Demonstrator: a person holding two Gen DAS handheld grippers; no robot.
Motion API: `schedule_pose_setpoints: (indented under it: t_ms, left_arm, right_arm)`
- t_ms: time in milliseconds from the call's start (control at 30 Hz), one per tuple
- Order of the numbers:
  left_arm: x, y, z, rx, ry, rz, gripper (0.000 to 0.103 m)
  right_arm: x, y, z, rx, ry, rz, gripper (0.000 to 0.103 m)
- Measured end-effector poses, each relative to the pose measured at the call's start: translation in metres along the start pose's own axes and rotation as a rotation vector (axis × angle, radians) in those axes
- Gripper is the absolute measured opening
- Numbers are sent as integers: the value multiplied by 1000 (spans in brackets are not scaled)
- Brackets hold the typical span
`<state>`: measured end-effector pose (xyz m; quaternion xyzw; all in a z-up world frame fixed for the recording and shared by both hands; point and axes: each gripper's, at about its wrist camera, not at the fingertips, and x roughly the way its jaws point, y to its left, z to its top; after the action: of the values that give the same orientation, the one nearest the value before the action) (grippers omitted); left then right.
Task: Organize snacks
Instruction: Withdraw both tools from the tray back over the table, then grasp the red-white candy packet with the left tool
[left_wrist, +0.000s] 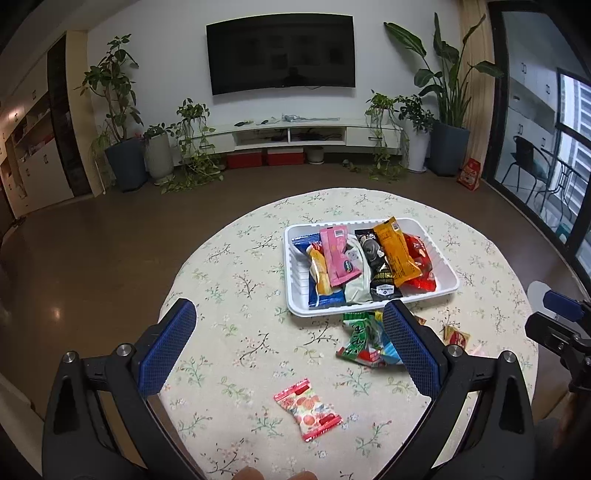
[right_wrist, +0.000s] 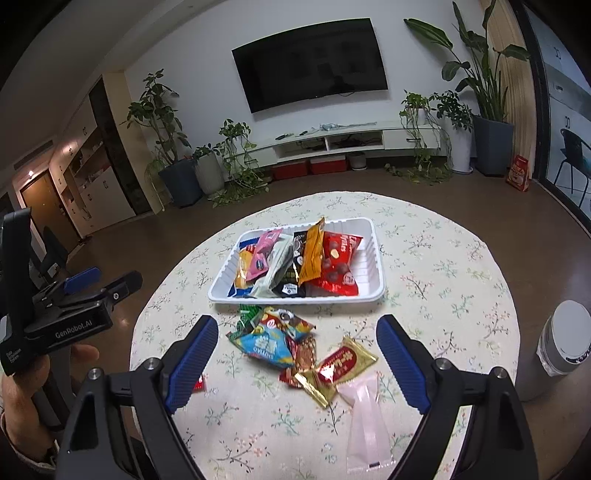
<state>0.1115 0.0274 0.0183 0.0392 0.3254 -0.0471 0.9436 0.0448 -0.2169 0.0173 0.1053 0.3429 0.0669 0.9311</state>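
Note:
A white tray (left_wrist: 445, 271) (right_wrist: 376, 254) on the round floral table holds several snack packets, among them an orange one (left_wrist: 397, 254) (right_wrist: 310, 254) and a red one (right_wrist: 338, 269). In front of the tray lies a loose pile: a green packet (left_wrist: 356, 332), a blue packet (right_wrist: 264, 345), a red-gold packet (right_wrist: 341, 365) and a pale pink wrapper (right_wrist: 365, 417). A red-and-white candy packet (left_wrist: 308, 410) lies alone nearer me. My left gripper (left_wrist: 290, 325) is open above the table, nothing between its fingers. My right gripper (right_wrist: 297, 343) is open over the pile, apart from it.
A grey-white canister (right_wrist: 565, 338) stands at the table's right edge. A hand (right_wrist: 22, 391) holds the left gripper's body at the left of the right wrist view. Beyond the table are brown floor, potted plants, a wall TV (left_wrist: 280, 53) and a low TV shelf.

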Motion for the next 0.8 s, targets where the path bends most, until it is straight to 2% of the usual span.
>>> schedule_pose_setpoints:
  t_ms: [167, 433, 600, 800]
  left_arm:
    - [-3, 15, -19, -48, 31, 6, 103]
    - [17, 47, -83, -173, 177, 41, 103]
    - [38, 34, -108, -149, 243, 46, 103]
    - [74, 8, -104, -117, 310, 86, 103]
  right_arm:
    - [-11, -3, -14, -2, 2, -23, 90]
    - [-19, -15, -41, 34, 25, -38, 90]
    - [-13, -16, -53, 32, 50, -35, 90]
    - [-11, -17, -58, 34, 52, -33, 90]
